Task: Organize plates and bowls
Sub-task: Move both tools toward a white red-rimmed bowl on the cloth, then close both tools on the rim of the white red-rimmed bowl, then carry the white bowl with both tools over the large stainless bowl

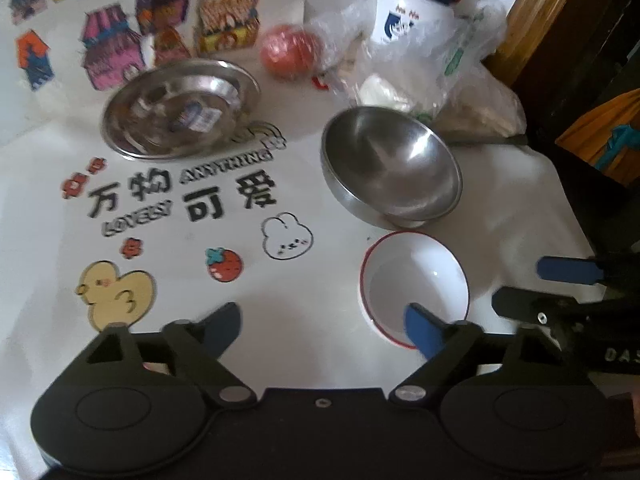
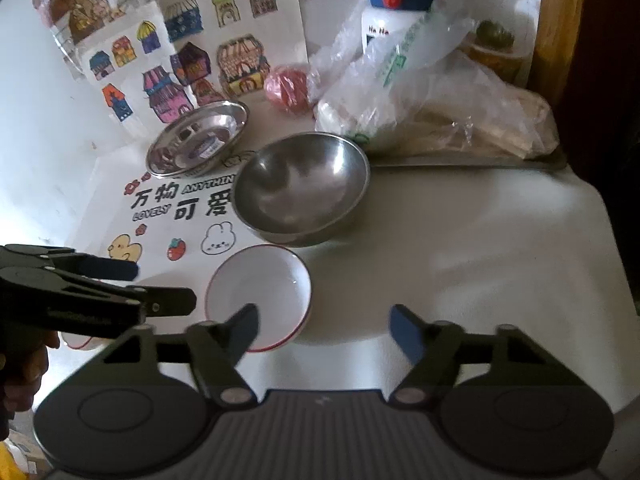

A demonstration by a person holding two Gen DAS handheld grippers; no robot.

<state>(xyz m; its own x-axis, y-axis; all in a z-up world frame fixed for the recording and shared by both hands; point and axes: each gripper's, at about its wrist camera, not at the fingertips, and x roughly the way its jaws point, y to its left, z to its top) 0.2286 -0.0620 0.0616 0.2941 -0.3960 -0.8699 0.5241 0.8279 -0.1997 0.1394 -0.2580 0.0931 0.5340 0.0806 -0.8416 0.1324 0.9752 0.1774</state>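
Note:
A small white bowl with a red rim (image 1: 414, 280) (image 2: 260, 292) sits on the white table near me. Behind it stands a steel bowl (image 1: 390, 168) (image 2: 300, 188), and further back left a shallow steel plate (image 1: 180, 108) (image 2: 196, 140). My left gripper (image 1: 320, 324) is open just left of the white bowl, its right fingertip (image 1: 420, 328) over the bowl's near rim. My right gripper (image 2: 324, 324) is open too, its left fingertip (image 2: 246, 324) over the same rim. Nothing is pinched in either. Each gripper shows in the other's view (image 1: 540, 286) (image 2: 148, 284).
A sticker sheet (image 1: 180, 188) with text and cartoons lies flat on the table. At the back are a red ball (image 1: 290, 50), a white bottle with a blue cap (image 1: 412, 12), crumpled plastic bags (image 2: 420, 92) and a flat tray (image 2: 472, 160). The table's edge (image 2: 616, 240) is at right.

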